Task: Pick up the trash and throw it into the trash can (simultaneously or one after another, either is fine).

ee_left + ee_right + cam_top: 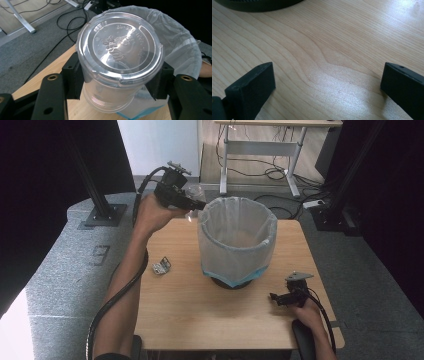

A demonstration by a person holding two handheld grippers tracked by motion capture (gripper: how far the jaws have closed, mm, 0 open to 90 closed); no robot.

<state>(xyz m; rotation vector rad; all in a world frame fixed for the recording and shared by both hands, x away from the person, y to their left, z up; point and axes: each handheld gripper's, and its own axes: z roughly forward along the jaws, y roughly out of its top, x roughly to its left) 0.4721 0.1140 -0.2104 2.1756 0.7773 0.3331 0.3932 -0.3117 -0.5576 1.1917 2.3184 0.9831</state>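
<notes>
My left hand-held gripper (117, 82) pinching lidded clear plastic cup (117, 65) beside lined bin (237, 240), my right hand-held gripper (327, 85) spread over table (332, 50)

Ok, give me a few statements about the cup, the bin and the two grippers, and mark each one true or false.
1. The left gripper is clamped on a clear plastic cup that has its lid on. True.
2. The right gripper holds a piece of foil. False: its jaws stand open over bare wood with nothing between them.
3. The bin is lined with a pale bag. True.
4. The cup already lies inside the bin. False: it is held beside the bin's rim, at the far left of it in the high view.
5. A small crumpled silvery item lies on the table left of the bin. True.
</notes>
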